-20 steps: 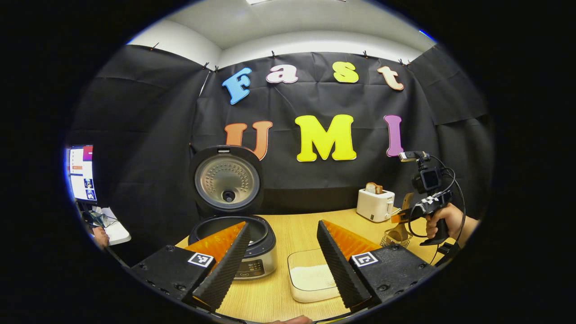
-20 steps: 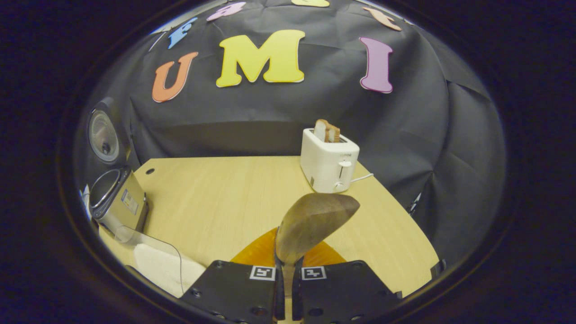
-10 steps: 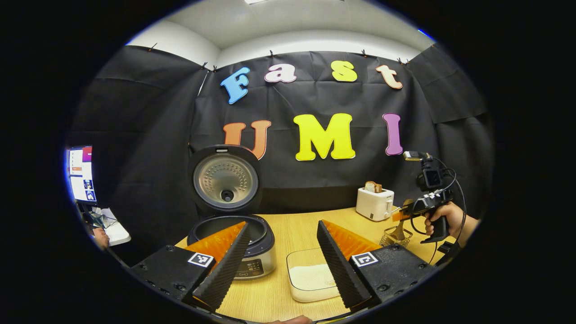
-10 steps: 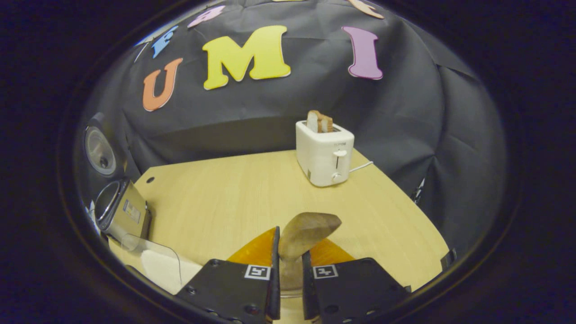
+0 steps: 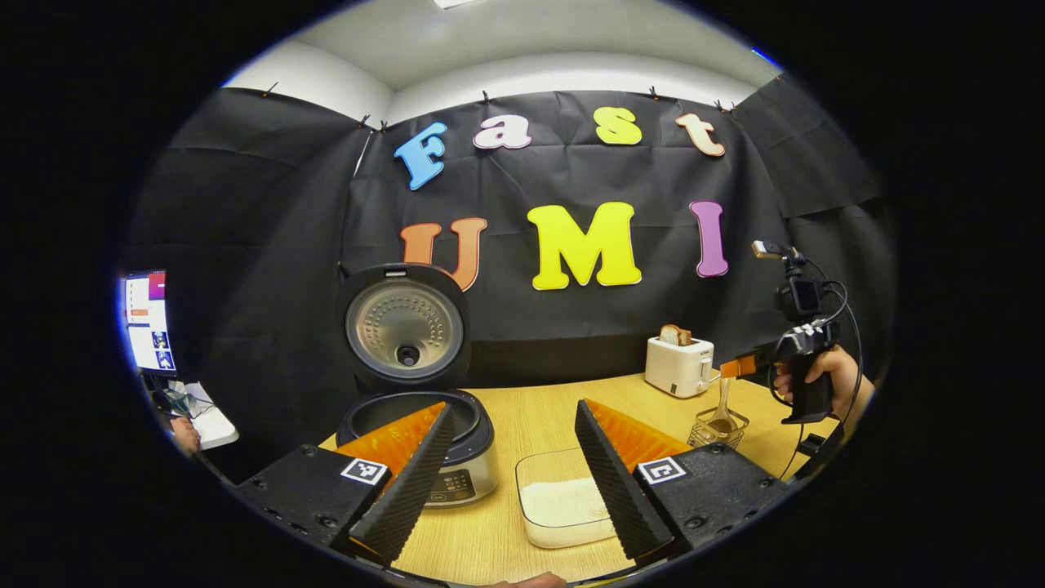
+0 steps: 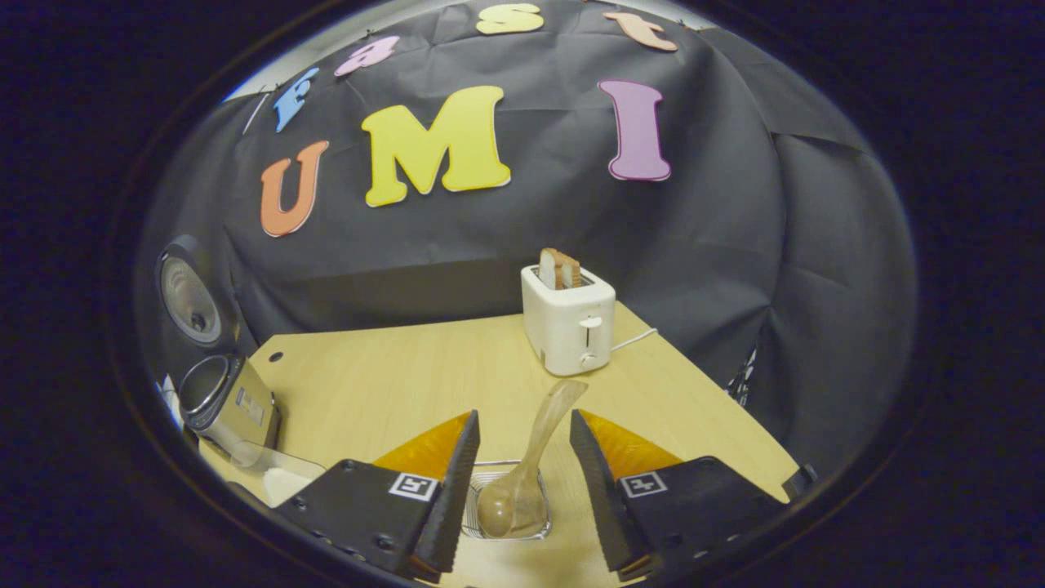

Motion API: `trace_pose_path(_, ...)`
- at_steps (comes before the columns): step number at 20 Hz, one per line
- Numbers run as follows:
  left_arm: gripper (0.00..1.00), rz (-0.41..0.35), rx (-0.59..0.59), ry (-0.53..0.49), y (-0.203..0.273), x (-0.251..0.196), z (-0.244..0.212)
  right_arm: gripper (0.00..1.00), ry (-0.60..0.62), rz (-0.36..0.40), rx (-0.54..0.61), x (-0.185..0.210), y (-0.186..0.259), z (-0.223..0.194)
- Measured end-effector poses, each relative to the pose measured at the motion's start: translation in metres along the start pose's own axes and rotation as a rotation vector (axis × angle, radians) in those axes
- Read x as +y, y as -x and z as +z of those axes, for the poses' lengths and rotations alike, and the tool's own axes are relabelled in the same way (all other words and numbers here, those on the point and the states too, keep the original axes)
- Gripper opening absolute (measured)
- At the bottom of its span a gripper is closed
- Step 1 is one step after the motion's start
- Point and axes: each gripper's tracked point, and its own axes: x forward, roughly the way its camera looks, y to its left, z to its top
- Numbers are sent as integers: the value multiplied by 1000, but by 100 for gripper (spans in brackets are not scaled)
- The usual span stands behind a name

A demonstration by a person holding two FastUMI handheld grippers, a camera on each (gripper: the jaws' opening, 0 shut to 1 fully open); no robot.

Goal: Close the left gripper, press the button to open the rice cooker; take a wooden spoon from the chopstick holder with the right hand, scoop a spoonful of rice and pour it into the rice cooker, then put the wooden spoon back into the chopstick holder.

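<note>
Down between my right gripper's (image 6: 522, 482) fingers, the wooden spoon (image 6: 522, 474) sits in the wire chopstick holder (image 6: 506, 510), bowl end down in the basket and handle leaning up and away toward the toaster (image 6: 569, 322). My right fingers stand spread wide on either side of that handle, and I can see clear gaps both sides, so nothing is gripped. From the left gripper view, I pick up the same spoon (image 5: 723, 408) poking out of the holder (image 5: 717, 429) on the far right of the table, with the right gripper (image 5: 739, 367) above it in a hand (image 5: 824, 376) wrapped round its grip, cables looping off the camera on top.

Over to the rice cooker (image 5: 424, 441): its lid (image 5: 404, 327) stands upright, fully open, the inner pot's rim exposed. Just beside it on the table (image 5: 539, 416) sits the clear container of rice (image 5: 563, 502), a pale layer of grains across the bottom. My left gripper (image 5: 510, 474) hangs in front of both, its fingers wide apart and empty, one lined up with the cooker and the other overlapping the container's right edge.

From the right gripper view, the cooker (image 6: 224, 400) shows at the far left edge with the rice container's corner (image 6: 269, 474) close by. Bread slices (image 6: 559, 268) stick up from the toaster's slots, and its cord (image 6: 633, 339) trails off to the right along the table. A monitor (image 5: 147, 322) glows at the left of the left gripper view.
</note>
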Motion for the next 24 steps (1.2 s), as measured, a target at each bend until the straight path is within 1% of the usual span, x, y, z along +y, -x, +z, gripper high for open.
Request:
trace_pose_path(1, 95, -3, 1, -3, 1, -2, 0, 73, 8, 13, -3, 2, 8, 0)
trace_pose_path(2, 95, -4, 1, -7, 0, -4, 0, 73, 33, 12, -7, 1, 17, 1)
trace_pose_path(3, 95, 0, 1, -15, 0, -3, -1, 76, 76, -7, -22, -3, 29, 3)
trace_pose_path(5, 95, 10, 4, -32, -2, -3, -2, 87, 165, -22, -71, -2, 58, 9)
trace_pose_path(6, 95, 12, 5, -37, -1, -5, -3, 84, 206, -21, -102, 0, 73, 12)
trace_pose_path(8, 95, 13, 3, -46, -2, -6, -2, 84, 250, -16, -164, 6, 103, 15)
trace_pose_path(9, 95, 18, -1, -50, -1, -5, -1, 90, 249, -8, -185, 7, 112, 14)
trace_pose_path(10, 95, 26, -2, -53, -1, -4, 1, 88, 236, 7, -204, 10, 124, 12)
trace_pose_path(11, 95, 32, -7, -54, 1, -2, 2, 92, 216, 26, -224, 13, 134, 11)
trace_pose_path(12, 95, 40, -19, -51, 2, 2, 6, 88, 193, 42, -243, 13, 142, 11)
trace_pose_path(14, 95, 64, -29, -28, 4, 12, 10, 88, 152, 71, -272, 8, 151, 8)
trace_pose_path(16, 95, 91, -11, -7, 5, 23, 9, 88, 106, 102, -285, 4, 157, 5)
trace_pose_path(17, 95, 108, -6, -5, 6, 30, 11, 92, 90, 114, -284, 1, 159, 2)
trace_pose_path(18, 100, 127, -6, -8, 7, 37, 16, 92, 81, 118, -281, -4, 159, -1)
trace_pose_path(19, 95, 146, -16, -9, 8, 44, 24, 92, 68, 117, -286, -9, 160, -2)
trace_pose_path(21, 96, 160, -38, 8, 6, 51, 41, 94, 43, 115, -296, -17, 157, -7)
trace_pose_path(24, 96, 187, -82, 26, -1, 66, 77, 92, 3, 148, -259, -22, 151, -24)
